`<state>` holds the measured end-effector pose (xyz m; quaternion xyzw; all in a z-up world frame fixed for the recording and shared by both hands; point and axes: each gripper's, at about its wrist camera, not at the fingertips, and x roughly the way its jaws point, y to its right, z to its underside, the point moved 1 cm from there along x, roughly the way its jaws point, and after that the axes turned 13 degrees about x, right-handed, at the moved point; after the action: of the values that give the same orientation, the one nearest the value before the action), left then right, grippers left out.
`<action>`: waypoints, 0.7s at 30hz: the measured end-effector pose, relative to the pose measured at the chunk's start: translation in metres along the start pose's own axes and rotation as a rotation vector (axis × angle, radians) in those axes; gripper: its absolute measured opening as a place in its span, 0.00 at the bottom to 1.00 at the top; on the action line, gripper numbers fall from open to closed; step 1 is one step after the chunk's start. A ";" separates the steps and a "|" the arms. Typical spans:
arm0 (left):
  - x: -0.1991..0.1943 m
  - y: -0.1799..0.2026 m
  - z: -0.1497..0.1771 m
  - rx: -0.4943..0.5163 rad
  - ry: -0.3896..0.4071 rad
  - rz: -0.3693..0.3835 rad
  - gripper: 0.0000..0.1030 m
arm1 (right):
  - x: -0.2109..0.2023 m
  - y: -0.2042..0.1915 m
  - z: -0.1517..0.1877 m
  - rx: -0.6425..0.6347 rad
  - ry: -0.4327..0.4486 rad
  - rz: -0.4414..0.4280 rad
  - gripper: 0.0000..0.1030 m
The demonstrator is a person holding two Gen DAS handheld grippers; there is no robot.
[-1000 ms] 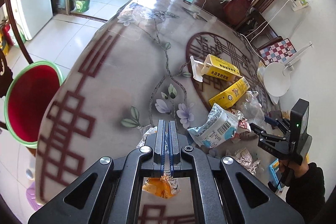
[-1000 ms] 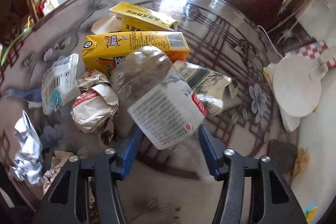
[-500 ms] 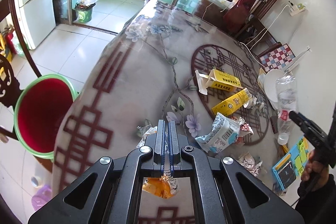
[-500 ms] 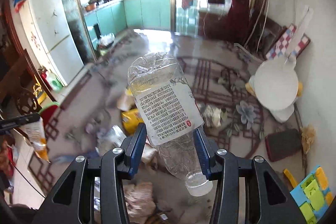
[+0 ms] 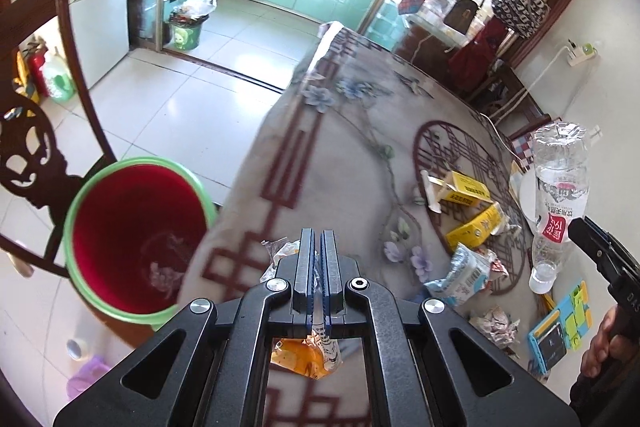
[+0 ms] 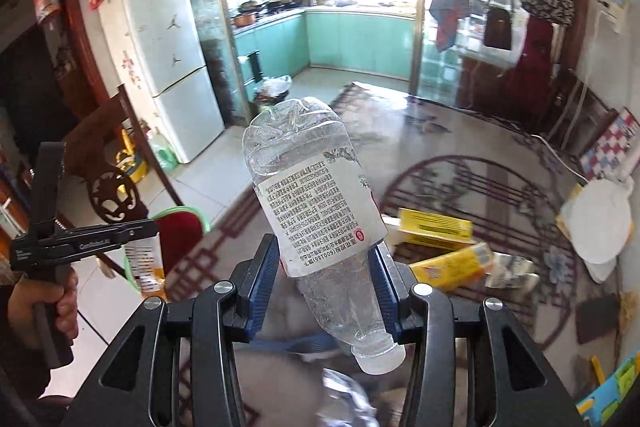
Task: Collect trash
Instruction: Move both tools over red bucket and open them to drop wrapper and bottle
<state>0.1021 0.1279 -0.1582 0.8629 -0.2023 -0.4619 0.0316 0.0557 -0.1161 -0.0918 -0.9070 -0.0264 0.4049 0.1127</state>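
Observation:
My left gripper [image 5: 319, 239] is shut on an orange and white snack wrapper [image 5: 308, 353], held above the table's left edge, right of the red bin with a green rim [image 5: 132, 231]. My right gripper [image 6: 324, 255] is shut on a clear plastic bottle [image 6: 316, 203], cap end down, lifted above the table. The bottle [image 5: 560, 187] also shows at the right of the left wrist view. The right wrist view shows the left gripper [image 6: 144, 227] with the wrapper [image 6: 146, 263] hanging in front of the bin [image 6: 180, 227].
Two yellow cartons [image 5: 466, 189], a blue-white packet [image 5: 460, 273] and crumpled wrappers [image 5: 494, 321] lie on the patterned table [image 5: 340, 131]. A white round fan [image 6: 598, 223] lies at the table's right. A dark wooden chair [image 5: 36, 147] stands behind the bin. A second trash bin [image 5: 186, 27] stands by the kitchen door.
My right gripper took the bottle off the table and lifted it high. My left gripper with the wrapper moved left toward the red bin.

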 end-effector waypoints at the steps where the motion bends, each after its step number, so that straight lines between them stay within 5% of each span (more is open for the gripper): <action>1: -0.001 -0.009 0.000 -0.007 -0.001 -0.008 0.02 | 0.006 -0.013 0.000 -0.005 -0.009 -0.014 0.42; 21: 0.016 -0.155 0.006 -0.096 -0.071 -0.138 0.02 | 0.173 -0.189 0.040 0.009 -0.294 -0.211 0.43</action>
<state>0.1549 0.2645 -0.2121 0.8553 -0.1211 -0.5026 0.0336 0.1501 0.0994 -0.2015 -0.8298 -0.1359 0.5191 0.1536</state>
